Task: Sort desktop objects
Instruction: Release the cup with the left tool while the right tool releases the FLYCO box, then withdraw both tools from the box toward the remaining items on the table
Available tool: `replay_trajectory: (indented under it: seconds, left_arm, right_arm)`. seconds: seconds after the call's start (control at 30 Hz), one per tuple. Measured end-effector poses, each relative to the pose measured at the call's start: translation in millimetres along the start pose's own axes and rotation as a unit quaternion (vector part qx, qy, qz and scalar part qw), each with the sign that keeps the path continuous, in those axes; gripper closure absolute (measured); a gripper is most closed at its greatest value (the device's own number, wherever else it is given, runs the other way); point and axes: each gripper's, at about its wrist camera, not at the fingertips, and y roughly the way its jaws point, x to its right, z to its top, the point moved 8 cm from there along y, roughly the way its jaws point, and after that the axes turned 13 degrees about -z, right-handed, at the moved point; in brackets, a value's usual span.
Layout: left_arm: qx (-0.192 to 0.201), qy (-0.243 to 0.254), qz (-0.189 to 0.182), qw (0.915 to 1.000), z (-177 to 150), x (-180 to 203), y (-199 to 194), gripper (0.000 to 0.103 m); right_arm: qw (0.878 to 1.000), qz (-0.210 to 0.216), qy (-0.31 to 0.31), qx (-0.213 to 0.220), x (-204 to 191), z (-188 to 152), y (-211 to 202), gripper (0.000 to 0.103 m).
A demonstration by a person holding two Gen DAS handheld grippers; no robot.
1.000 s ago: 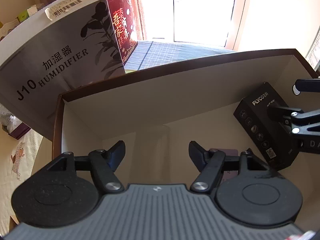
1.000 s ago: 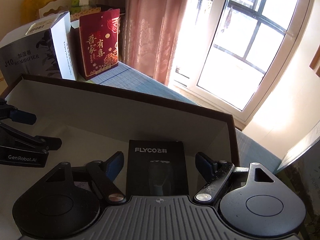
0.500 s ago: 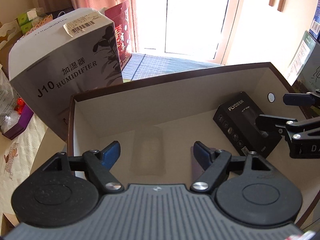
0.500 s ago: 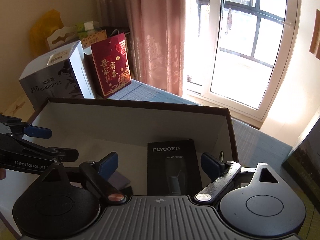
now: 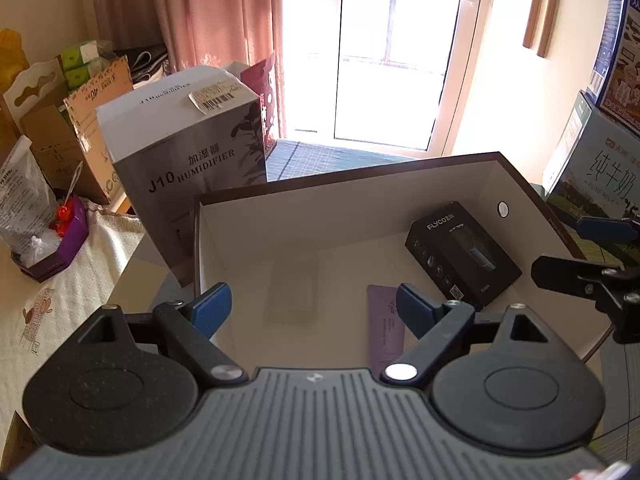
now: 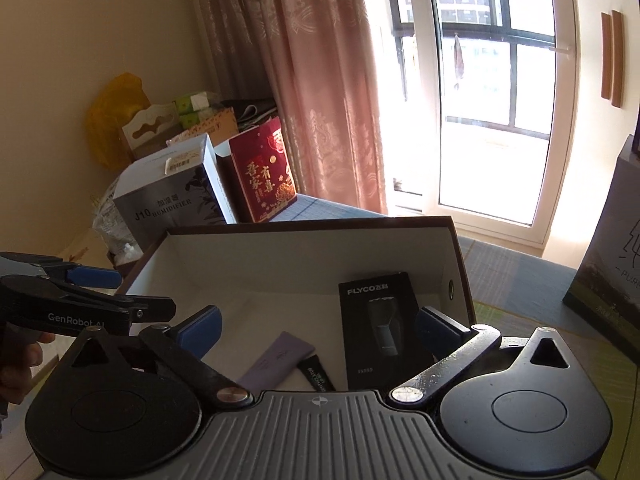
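An open cardboard box (image 5: 344, 196) (image 6: 304, 248) with white inner walls and a brown rim stands in front of both grippers. Inside lie a black FLYCO package (image 5: 460, 256) (image 6: 378, 328), a purple tube (image 5: 386, 328) (image 6: 276, 360) and a clear plastic case (image 5: 294, 292). A small black item (image 6: 318, 374) lies beside the tube. My left gripper (image 5: 314, 310) hovers open above the box's near side, holding nothing. My right gripper (image 6: 318, 328) is open too, above the near edge, with the FLYCO package beyond its fingers. Each gripper shows at the edge of the other's view.
A grey J10 humidifier box (image 5: 188, 160) (image 6: 168, 208) stands left of the open box, a red gift bag (image 6: 262, 176) behind it. A milk carton (image 5: 600, 176) stands at the right. Cartons and bags (image 5: 60, 128) crowd the far left. Blue striped cloth (image 6: 516, 280) covers the table.
Both grippers have pulled up and back out of the box, so more of the room and the box's contents show. Both stay open and hold nothing.
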Motion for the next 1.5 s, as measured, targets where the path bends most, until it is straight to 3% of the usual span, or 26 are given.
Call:
replay_trajectory:
  seconds: [0.7, 1.5]
  left_arm:
    - [0.045, 0.026, -0.016, 0.9985, -38, 46, -110, 0.015]
    - [0.027, 0.017, -0.027, 0.9991, -135, 67, -179, 0.015]
  right_arm:
    - [0.998, -0.004, 0.026, 0.059, -3, -24, -120, 0.002]
    - [0.999, -0.009, 0.041, 0.033, -13, -113, -200, 0.002]
